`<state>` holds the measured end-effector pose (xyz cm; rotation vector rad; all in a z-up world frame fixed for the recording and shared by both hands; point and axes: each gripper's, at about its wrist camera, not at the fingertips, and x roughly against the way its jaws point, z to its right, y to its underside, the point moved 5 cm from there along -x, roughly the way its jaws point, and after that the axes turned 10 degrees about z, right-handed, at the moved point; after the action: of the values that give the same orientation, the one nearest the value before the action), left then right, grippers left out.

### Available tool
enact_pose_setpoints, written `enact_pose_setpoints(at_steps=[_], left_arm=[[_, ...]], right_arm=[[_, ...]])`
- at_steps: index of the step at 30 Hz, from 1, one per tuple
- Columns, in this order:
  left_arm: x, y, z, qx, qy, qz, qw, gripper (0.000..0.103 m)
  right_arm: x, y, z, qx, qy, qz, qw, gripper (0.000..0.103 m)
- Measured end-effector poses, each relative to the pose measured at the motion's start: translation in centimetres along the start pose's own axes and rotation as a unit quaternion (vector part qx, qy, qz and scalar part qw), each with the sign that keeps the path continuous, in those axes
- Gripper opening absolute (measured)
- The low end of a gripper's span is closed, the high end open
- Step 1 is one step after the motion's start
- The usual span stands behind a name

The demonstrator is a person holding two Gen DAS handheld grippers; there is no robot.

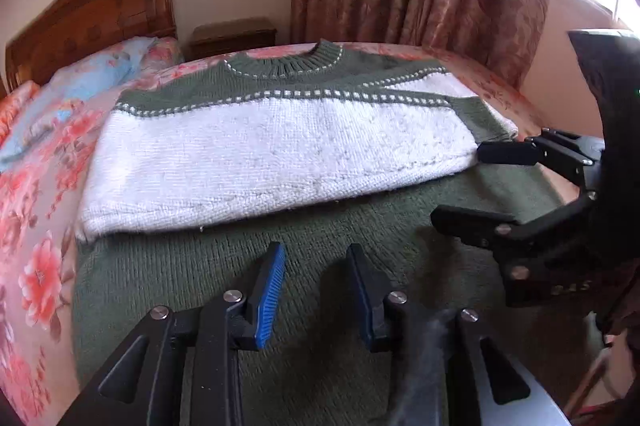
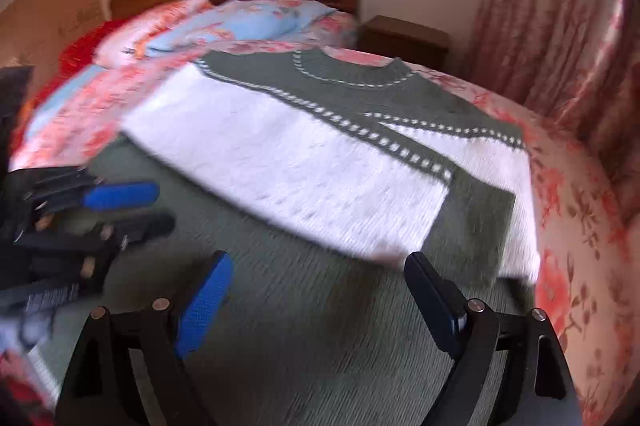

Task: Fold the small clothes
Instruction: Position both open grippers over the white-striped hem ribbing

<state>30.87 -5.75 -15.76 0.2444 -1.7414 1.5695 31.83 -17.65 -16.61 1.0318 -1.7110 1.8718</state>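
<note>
Both grippers, left (image 1: 316, 290) and right (image 2: 320, 302), hover agape and empty over the sweater (image 1: 280, 130) spread on the bed (image 1: 36, 210); advise gripping the near hem corners evenly before folding.

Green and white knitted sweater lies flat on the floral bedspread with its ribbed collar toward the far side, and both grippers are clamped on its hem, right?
Not quite. In the left wrist view the green and white knitted sweater lies flat on the floral bedspread, ribbed collar far, but both grippers stand open, holding nothing.
</note>
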Motion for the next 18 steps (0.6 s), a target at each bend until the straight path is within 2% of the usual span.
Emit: enact_pose_setpoints(at_steps=[2,5,7,8,9,10,11,12,14,16,17,18], left_arm=[[0.0,0.0,-0.1,0.005,0.003,0.000,1.0000,0.033],[0.2,0.1,-0.2,0.010,0.005,0.001,0.9999,0.033],[0.0,0.2,0.0,-0.001,-0.003,0.000,1.0000,0.035],[0.0,0.1,0.1,-0.005,-0.006,-0.001,1.0000,0.035],[0.1,0.1,0.1,-0.007,-0.007,-0.001,1.0000,0.036],[0.1,0.2,0.1,-0.006,-0.007,-0.002,1.0000,0.036],[0.4,0.3,0.0,-0.008,-0.008,-0.003,0.9999,0.036],[0.8,0.7,0.0,-0.018,-0.013,-0.007,0.9997,0.036],[1.9,1.6,-0.2,-0.029,-0.023,-0.012,0.9992,0.038],[3.5,2.4,-1.0,0.001,-0.017,-0.016,0.9997,0.038],[3.7,3.0,-1.3,0.016,-0.011,-0.031,0.9993,0.038],[4.2,3.1,-1.4,0.022,-0.012,-0.023,0.9994,0.038]], right_arm=[[0.1,0.1,-0.5,0.009,0.013,0.004,1.000,0.103],[0.6,0.4,-0.3,-0.011,-0.003,-0.020,1.000,0.103],[1.0,-0.3,-0.1,-0.013,0.009,-0.012,1.000,0.103],[1.2,-0.6,-0.3,-0.019,-0.002,0.001,1.000,0.103],[1.0,-0.7,-0.5,-0.020,-0.013,-0.003,1.000,0.103],[0.3,0.1,-1.1,-0.010,-0.017,-0.027,0.999,0.103],[0.7,0.2,-1.3,0.000,-0.014,-0.009,1.000,0.103],[1.0,0.6,-1.4,0.001,-0.019,-0.015,1.000,0.103],[2.3,1.5,-1.1,-0.016,-0.052,-0.034,0.998,0.103],[3.8,2.5,-1.7,0.025,-0.047,-0.027,0.998,0.103],[4.2,2.9,-2.0,0.037,-0.051,-0.023,0.998,0.103],[4.3,3.1,-2.4,0.041,-0.059,-0.024,0.997,0.103]])
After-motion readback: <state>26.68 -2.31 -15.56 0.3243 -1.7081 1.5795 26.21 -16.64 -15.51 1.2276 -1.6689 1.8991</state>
